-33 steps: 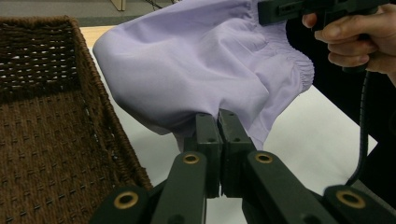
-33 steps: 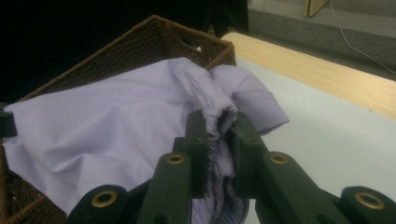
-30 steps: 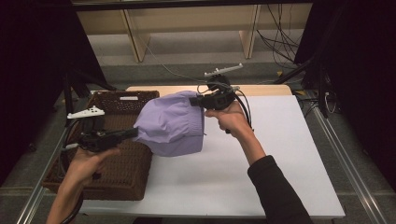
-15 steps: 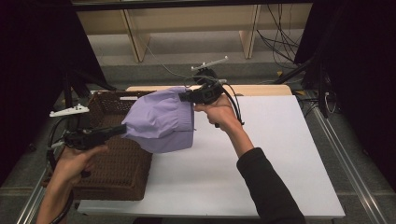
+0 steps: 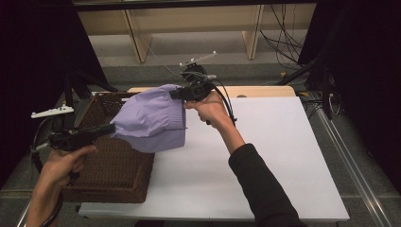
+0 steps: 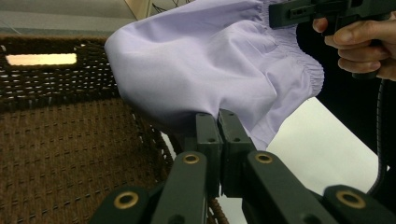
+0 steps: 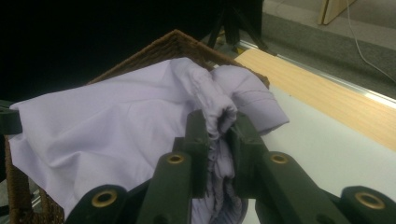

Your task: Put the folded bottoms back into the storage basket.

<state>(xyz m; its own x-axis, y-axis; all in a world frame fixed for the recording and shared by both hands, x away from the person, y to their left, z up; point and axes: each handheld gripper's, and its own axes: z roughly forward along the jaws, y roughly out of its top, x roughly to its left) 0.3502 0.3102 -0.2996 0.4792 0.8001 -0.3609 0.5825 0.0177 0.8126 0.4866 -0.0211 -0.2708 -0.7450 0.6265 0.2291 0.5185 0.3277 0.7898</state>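
A lilac garment (image 5: 152,120) is held off the table (image 5: 283,156) between two grippers, stretched from about 9 o'clock to 1 o'clock in the high view, hanging over the right edge of a dark wicker basket (image 5: 111,170) and the white surface just beside it. The left gripper (image 5: 109,128) is clamped on the garment's lower left corner; in the left gripper view its jaws are seen pressed together with a thin fold of the garment (image 6: 210,74) pinched at the tips. The right gripper (image 5: 176,93) is clamped on the gathered, elasticated edge at the garment's upper right; in the right gripper view a bunched wad of the cloth (image 7: 140,121) is squeezed between the jaws. The basket is placed at the table's 8 o'clock corner, its woven floor (image 6: 70,154) visible under the cloth. A light wooden strip (image 5: 255,91) is seen along the table's 12 o'clock edge.
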